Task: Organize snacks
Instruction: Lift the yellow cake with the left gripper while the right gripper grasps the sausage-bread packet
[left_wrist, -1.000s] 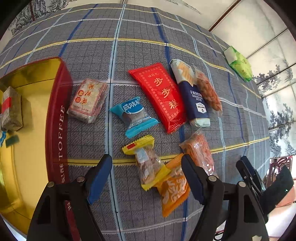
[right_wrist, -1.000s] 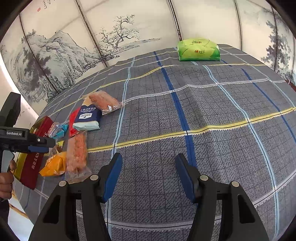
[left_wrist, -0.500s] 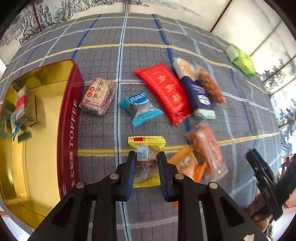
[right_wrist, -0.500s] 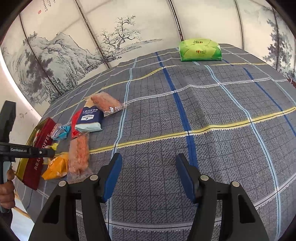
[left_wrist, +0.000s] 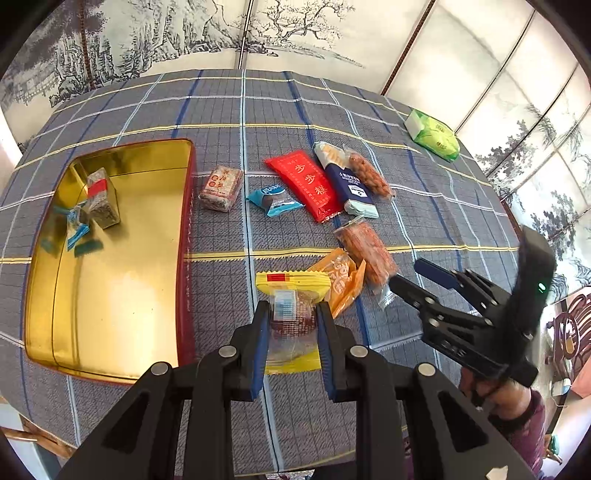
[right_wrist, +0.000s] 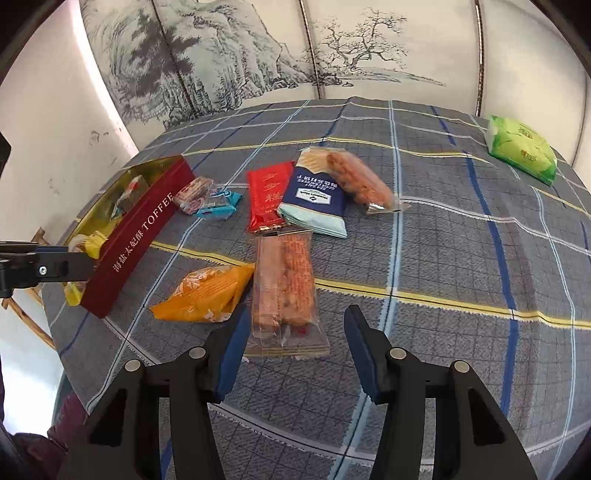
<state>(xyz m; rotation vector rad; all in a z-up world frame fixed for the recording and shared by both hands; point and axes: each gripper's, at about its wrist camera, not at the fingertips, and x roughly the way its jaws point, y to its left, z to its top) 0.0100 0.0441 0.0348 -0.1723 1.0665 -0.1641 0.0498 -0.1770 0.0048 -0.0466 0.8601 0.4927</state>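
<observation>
Two tongs, one tin, loose snacks.
Tabletop (left_wrist: 406, 177): plaid cloth, carries all items.
Toffee tin (left_wrist: 184, 258): open, left side; a few small packets inside.
Left tongs (left_wrist: 291, 325): closed on yellow-edged snack packet (left_wrist: 291, 284), just right of the tin.
Right tongs (right_wrist: 291, 332): spread wide, flanking near end of clear cracker pack (right_wrist: 284, 284).
Orange packet (right_wrist: 207, 291): lying beside the cracker pack.

Daylight fills the room, bright and even, shadows soft. The gold tin (left_wrist: 110, 266) throws hard glare and mirrors its contents. Both views bow strongly, corners black. Focus stays crisp; the white wall (right_wrist: 48, 122) washes out.
</observation>
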